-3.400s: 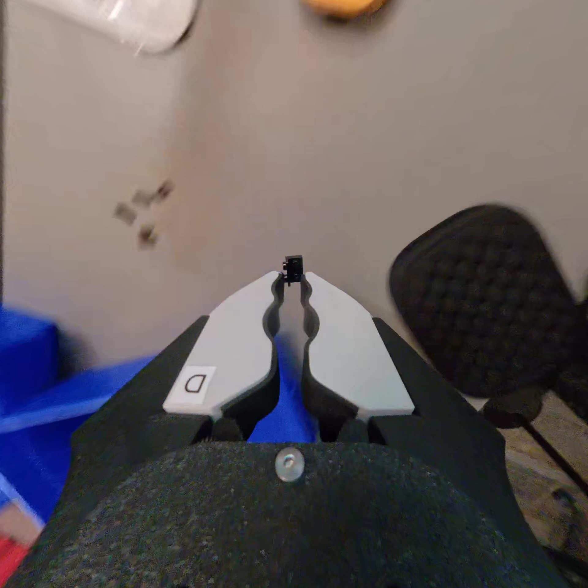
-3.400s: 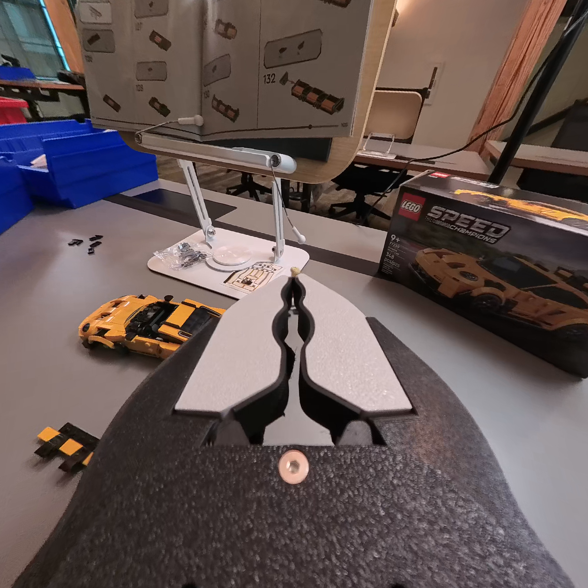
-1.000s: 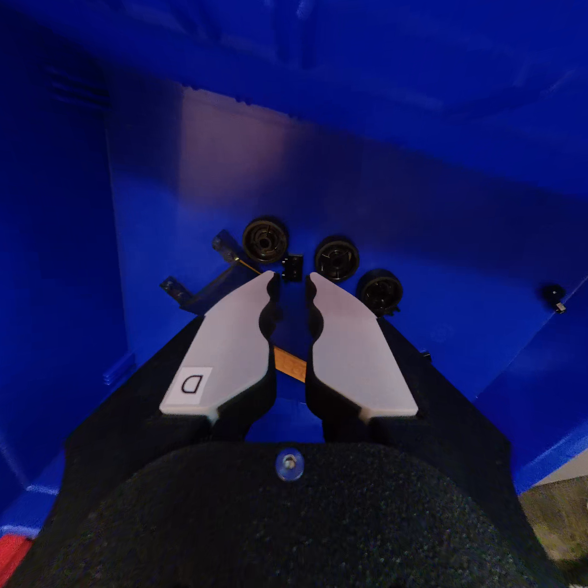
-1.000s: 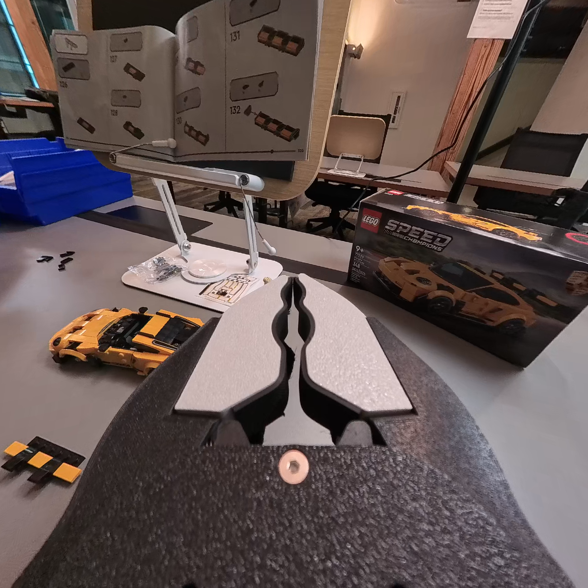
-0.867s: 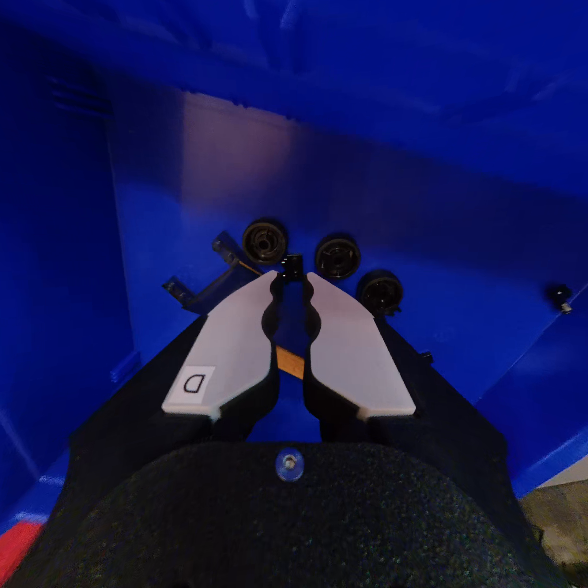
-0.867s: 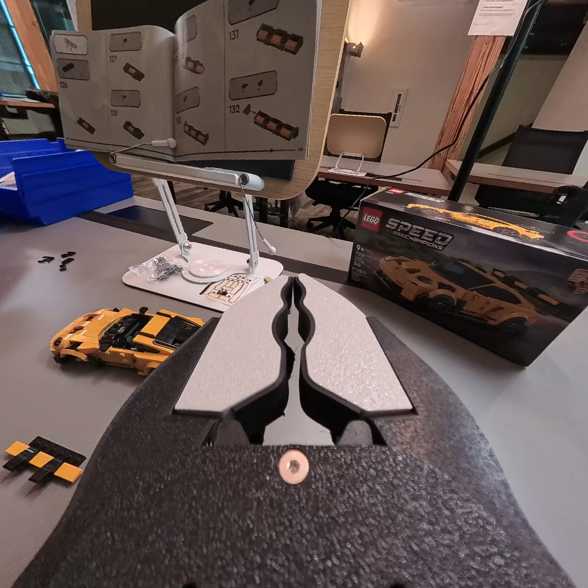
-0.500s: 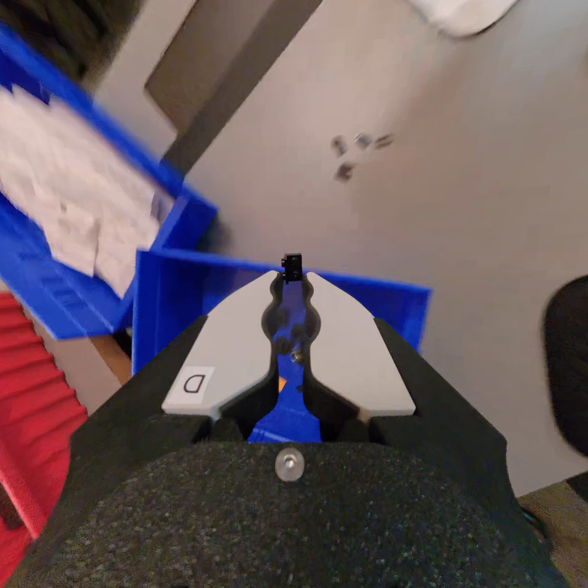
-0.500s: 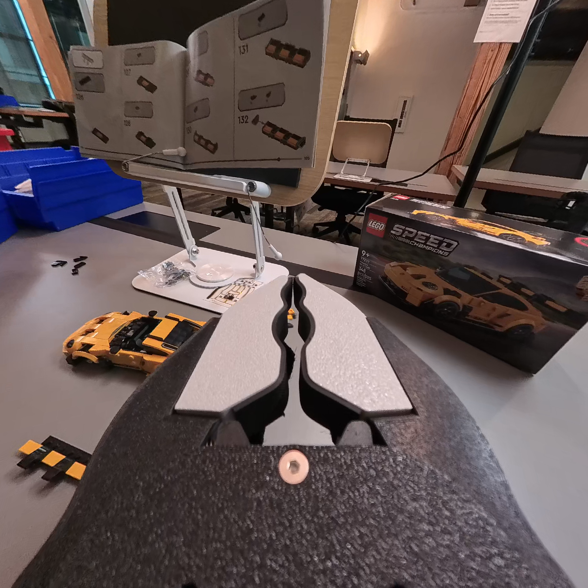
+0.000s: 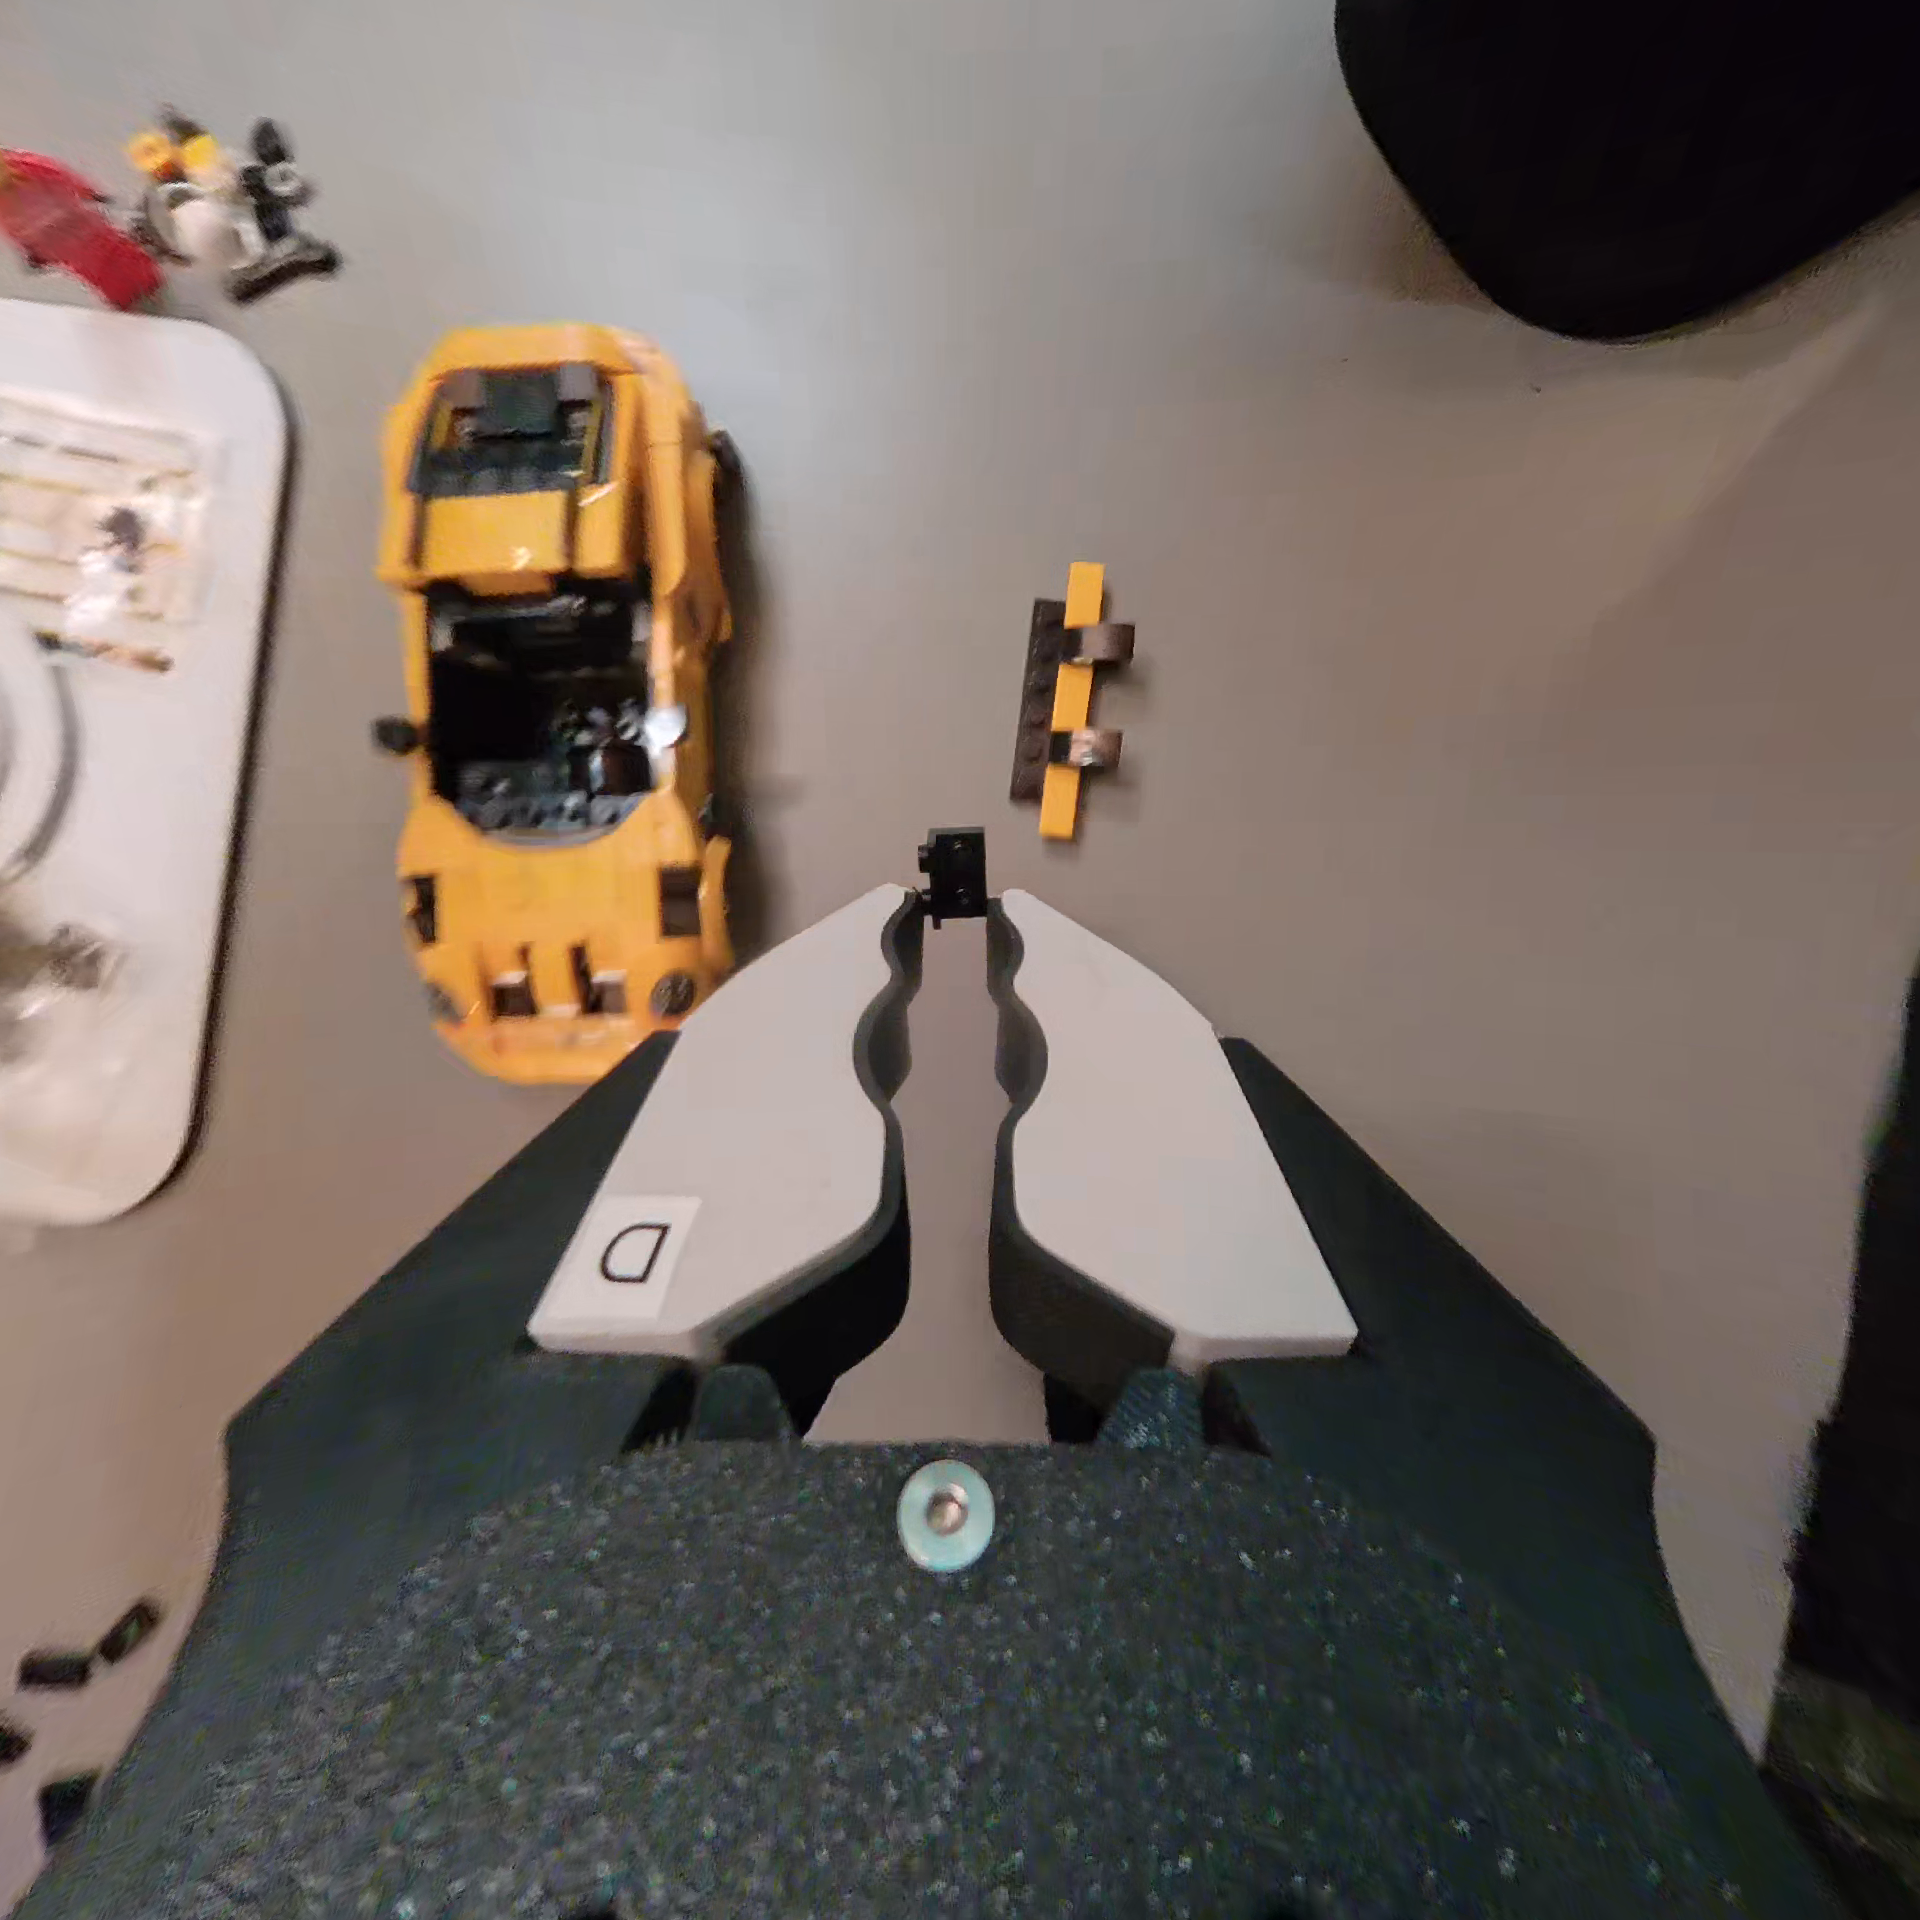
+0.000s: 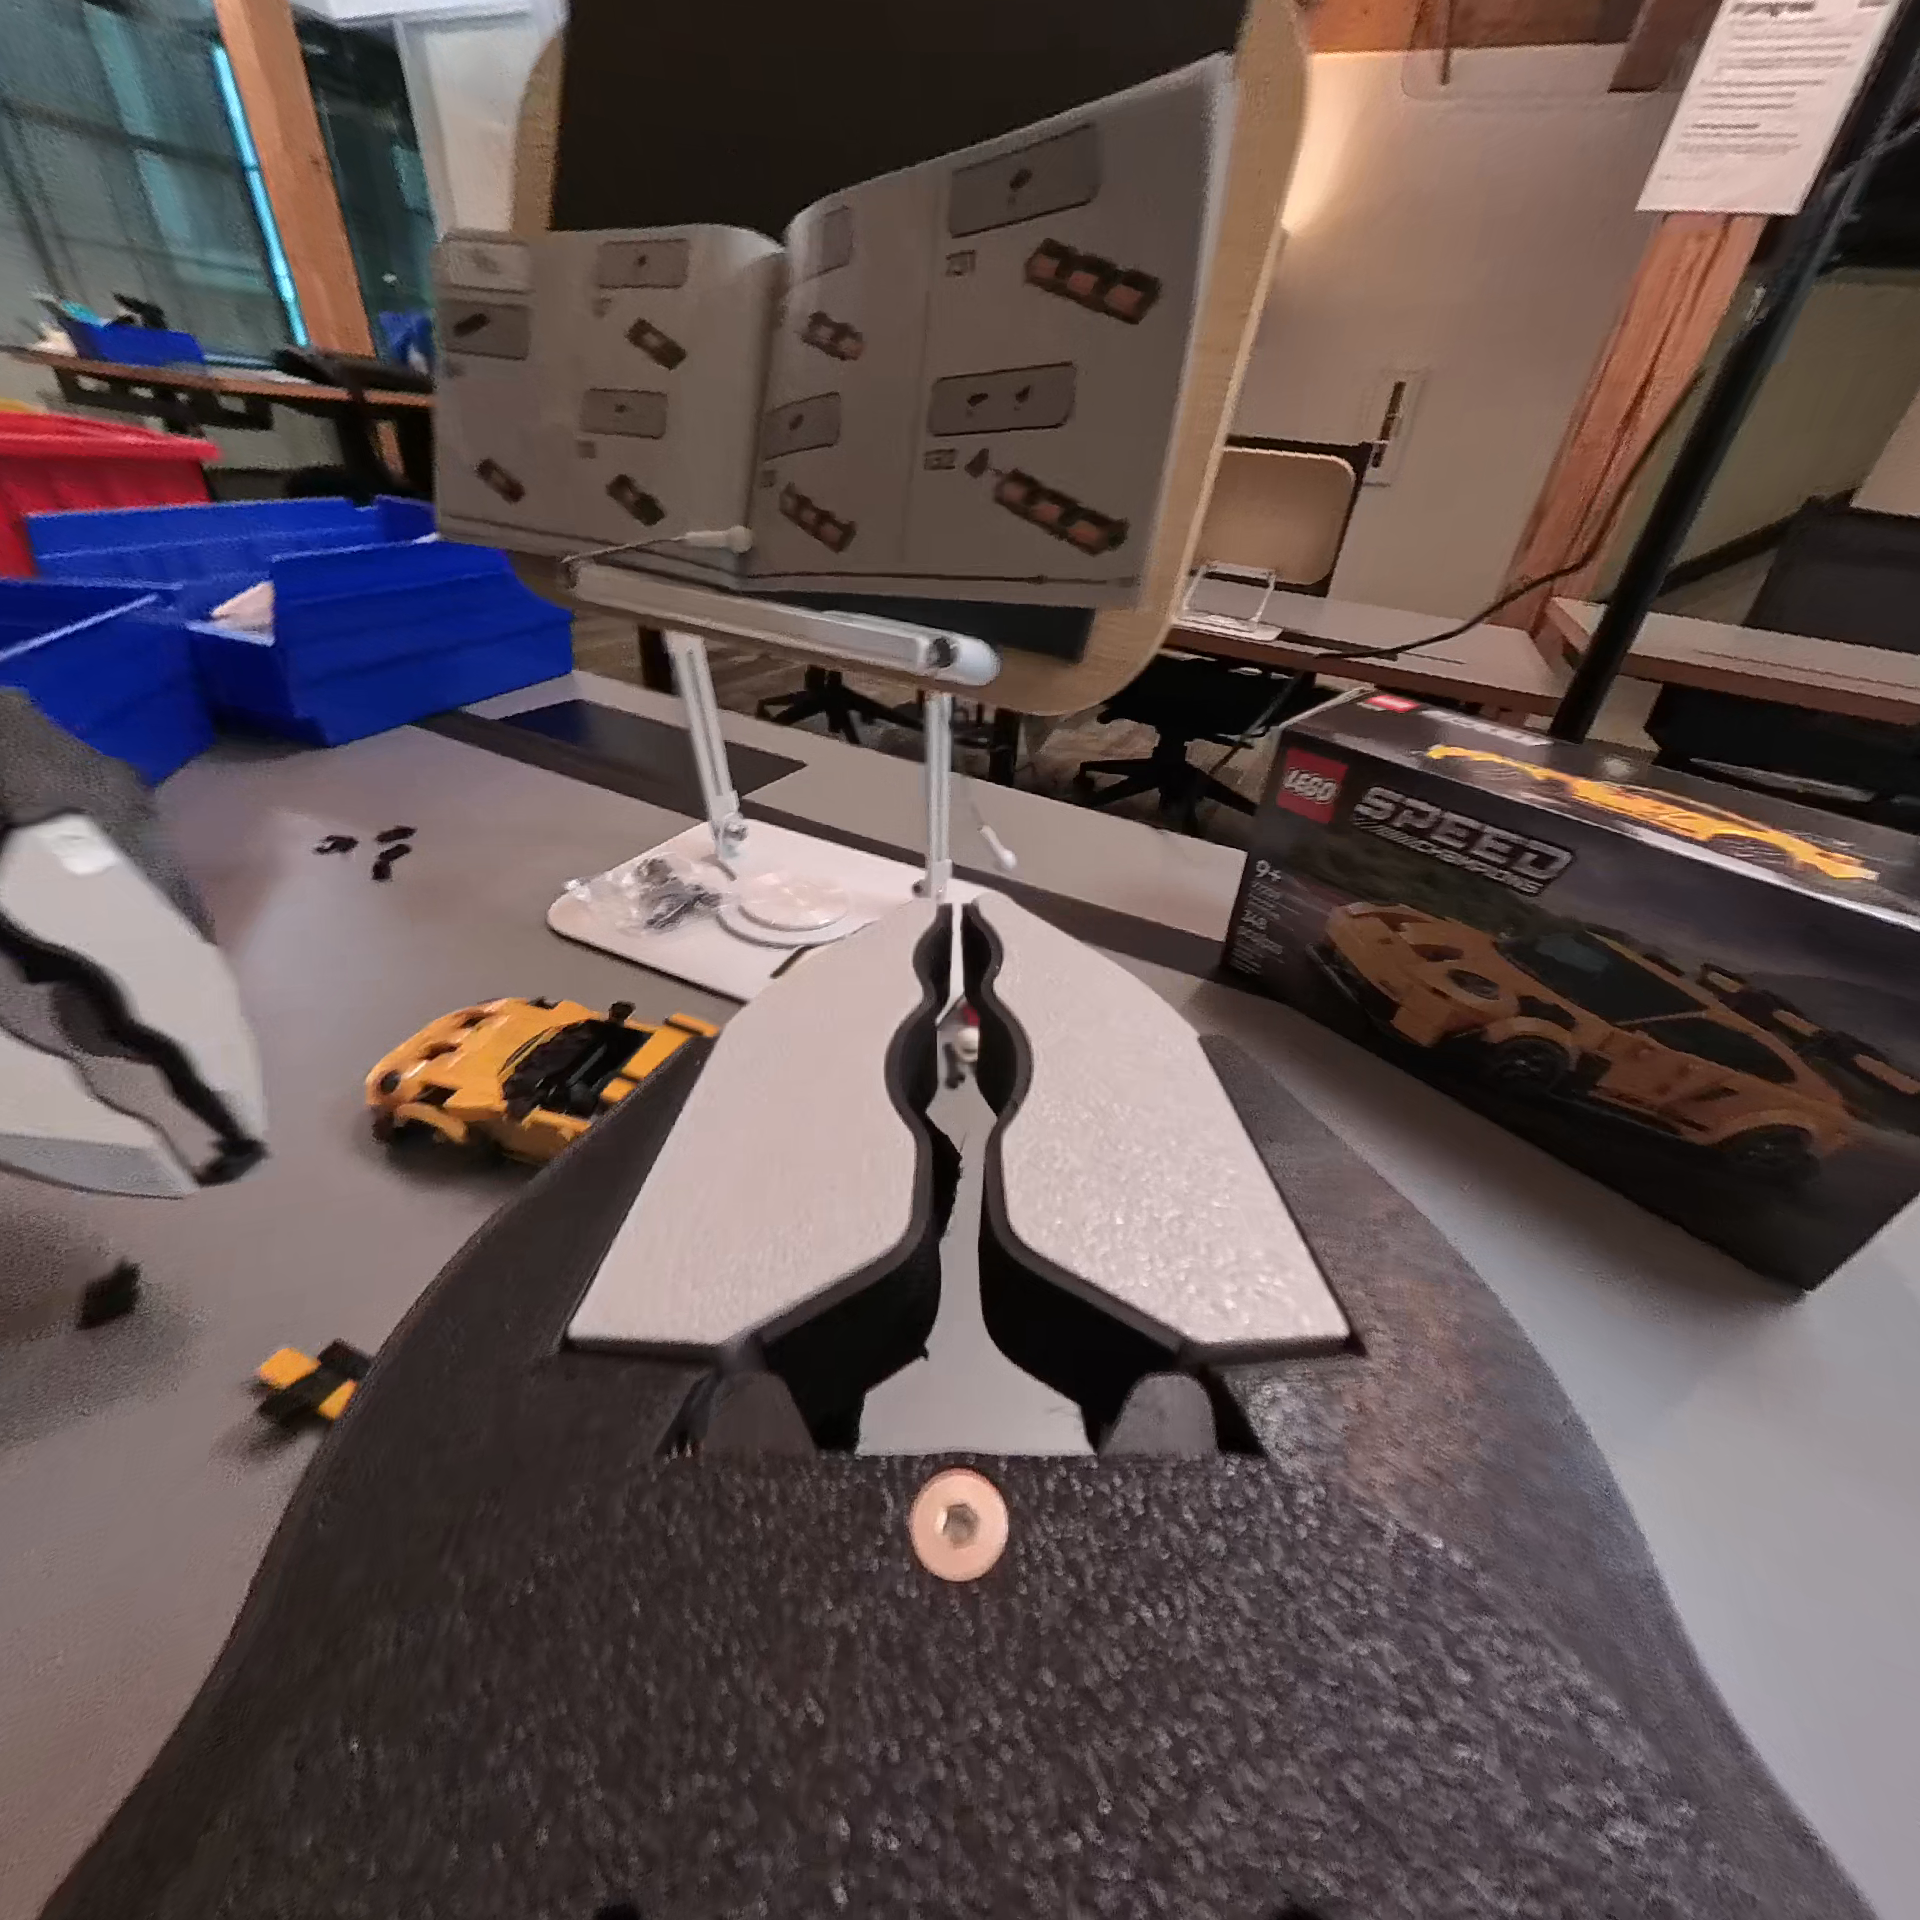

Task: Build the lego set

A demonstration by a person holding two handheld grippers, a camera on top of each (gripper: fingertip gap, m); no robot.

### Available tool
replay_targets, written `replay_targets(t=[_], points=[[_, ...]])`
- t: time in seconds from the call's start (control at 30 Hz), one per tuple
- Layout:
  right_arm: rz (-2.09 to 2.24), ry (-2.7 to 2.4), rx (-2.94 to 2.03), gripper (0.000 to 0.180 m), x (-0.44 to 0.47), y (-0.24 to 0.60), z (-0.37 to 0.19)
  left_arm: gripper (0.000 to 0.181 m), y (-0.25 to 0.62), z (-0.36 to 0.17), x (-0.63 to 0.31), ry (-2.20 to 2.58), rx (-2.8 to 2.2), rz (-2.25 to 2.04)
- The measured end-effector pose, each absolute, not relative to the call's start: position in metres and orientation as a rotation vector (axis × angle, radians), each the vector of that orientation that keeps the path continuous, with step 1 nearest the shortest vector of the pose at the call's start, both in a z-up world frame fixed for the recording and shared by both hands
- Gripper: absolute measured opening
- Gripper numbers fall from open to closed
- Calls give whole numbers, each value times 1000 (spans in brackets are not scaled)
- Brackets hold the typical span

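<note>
While pointing down at table [image 9: 1351, 727], left gripper [image 9: 954, 902] pinches black piece [image 9: 956, 871].

On the grey table [image 9: 1351, 623], the yellow brick-built car [image 9: 551, 707] lies left of the yellow-and-black plate assembly [image 9: 1070, 707], apart.

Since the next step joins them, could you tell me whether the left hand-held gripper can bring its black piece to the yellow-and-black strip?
Probably yes: the left hand-held gripper holds the black piece just short of the strip, only bare table between.

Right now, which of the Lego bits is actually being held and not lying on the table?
The tiny black piece, pinched at the left hand-held gripper tips. The yellow car and yellow-black strip lie on the table.
</note>
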State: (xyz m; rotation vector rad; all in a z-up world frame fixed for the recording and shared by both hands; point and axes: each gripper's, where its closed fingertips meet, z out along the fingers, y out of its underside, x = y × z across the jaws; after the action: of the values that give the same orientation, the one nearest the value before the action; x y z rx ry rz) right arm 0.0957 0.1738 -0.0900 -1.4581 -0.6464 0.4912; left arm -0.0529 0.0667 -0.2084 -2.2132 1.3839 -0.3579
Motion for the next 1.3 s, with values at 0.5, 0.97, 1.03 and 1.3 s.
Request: replay_targets(t=[0.5, 0.97, 1.03, 1.3], points=[[477, -779, -1479, 0, 87, 155, -119, 11, 35, -248, -11, 1688, -2221, -406], [469, -858, -1534, 0, 76, 155, -140, 25, 23, -249, 2, 1723, -2095, -445], [473, -877, -1537, 0, 73, 154, -143, 26, 23, -245, -2, 1715, -2086, -451], [757, -1587, -1434, 6, 17, 59, -190, 25, 47, -228, -48, 1523, -2130, -394]])
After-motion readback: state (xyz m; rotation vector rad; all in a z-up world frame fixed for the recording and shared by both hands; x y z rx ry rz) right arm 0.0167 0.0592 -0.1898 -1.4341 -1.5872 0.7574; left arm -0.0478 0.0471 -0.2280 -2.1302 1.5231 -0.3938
